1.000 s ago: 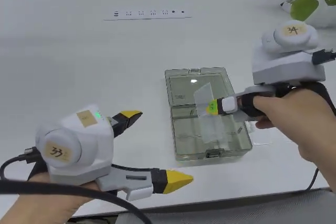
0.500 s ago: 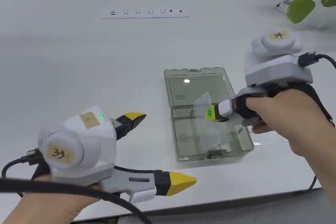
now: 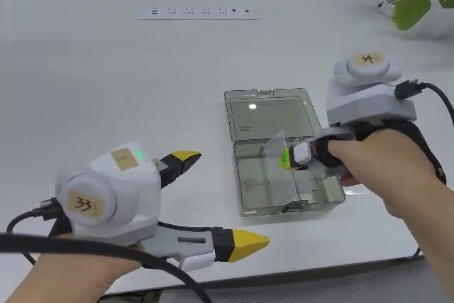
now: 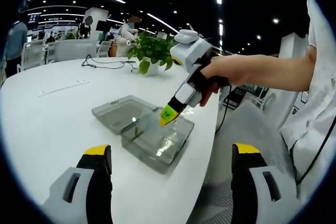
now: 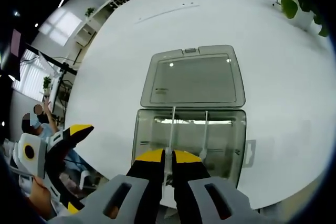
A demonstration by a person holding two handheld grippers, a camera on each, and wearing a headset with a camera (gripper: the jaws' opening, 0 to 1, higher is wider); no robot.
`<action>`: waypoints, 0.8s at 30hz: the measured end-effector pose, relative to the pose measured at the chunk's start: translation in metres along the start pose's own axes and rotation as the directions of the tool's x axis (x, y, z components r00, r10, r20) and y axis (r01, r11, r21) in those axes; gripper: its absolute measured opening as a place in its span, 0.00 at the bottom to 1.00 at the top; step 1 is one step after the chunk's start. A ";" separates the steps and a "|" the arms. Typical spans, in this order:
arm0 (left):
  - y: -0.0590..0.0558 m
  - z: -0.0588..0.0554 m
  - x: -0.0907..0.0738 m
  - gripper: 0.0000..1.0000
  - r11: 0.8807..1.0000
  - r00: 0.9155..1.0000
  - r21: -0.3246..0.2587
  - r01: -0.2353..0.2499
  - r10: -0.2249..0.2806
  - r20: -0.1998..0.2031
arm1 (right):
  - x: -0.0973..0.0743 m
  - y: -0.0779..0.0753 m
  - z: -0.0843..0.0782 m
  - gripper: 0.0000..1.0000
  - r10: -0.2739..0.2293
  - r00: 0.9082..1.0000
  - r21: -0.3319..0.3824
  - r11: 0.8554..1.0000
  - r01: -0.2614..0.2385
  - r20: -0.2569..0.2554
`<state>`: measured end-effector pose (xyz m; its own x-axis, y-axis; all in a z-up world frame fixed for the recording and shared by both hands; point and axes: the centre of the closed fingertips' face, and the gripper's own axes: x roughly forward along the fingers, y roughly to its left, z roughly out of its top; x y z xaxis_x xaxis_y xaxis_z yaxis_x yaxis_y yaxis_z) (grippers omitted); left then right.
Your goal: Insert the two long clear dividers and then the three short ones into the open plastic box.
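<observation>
The clear divider (image 3: 277,145) is being held by the right gripper (image 3: 287,156), just over the tray half of the open plastic box (image 3: 266,111). The box is lying on the white table (image 3: 142,90) with its lid folded flat behind it. The right gripper's two jaws are squeezing shut on the near end of the divider. The divider is standing on its thin edge and pointing along the tray toward the lid. I cannot tell if its bottom edge is touching the tray floor. Another thin clear strip (image 5: 204,132) seems to be standing in the tray just beside it, but that is hard to be sure of.

The left gripper (image 3: 216,200) is hanging near the front of the table, well apart from the box. Its jaws are wide open and holding nothing.

The divider is looking very light, thin and a little bendy. It is smooth, so it is probably slippery. A good place to hold it is the top edge, which leaves the bottom edge free to slide down into the box. Squeezing too hard could bend or crack it. The box is looking light too, so it may slide if pushed.
</observation>
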<state>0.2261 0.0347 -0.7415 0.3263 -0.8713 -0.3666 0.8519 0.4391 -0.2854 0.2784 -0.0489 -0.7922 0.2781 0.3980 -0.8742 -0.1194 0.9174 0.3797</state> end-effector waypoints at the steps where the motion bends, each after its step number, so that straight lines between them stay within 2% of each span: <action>1: 0.000 0.000 0.000 0.97 1.000 1.000 -0.001 0.000 0.000 0.000 | 0.000 0.000 0.000 0.06 -0.002 1.000 -0.003 1.000 0.002 0.001; 10: -0.001 0.001 0.001 0.97 1.000 1.000 -0.008 0.000 0.000 0.003 | 0.004 0.000 0.003 0.06 -0.029 1.000 -0.050 0.998 0.030 0.008; 15: 0.000 0.001 0.001 0.97 1.000 1.000 -0.010 -0.001 0.001 0.003 | 0.005 0.004 0.001 0.06 -0.061 0.998 -0.114 0.992 0.061 0.008; 24: 0.002 0.000 0.001 0.97 1.000 1.000 -0.013 -0.008 0.008 -0.002 | 0.007 0.006 0.002 0.06 -0.091 0.996 -0.183 0.979 0.093 0.020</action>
<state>0.2279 0.0350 -0.7421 0.3322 -0.8675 -0.3702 0.8441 0.4486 -0.2938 0.2809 -0.0405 -0.7952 0.3065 0.3125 -0.8991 -0.2655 0.9351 0.2346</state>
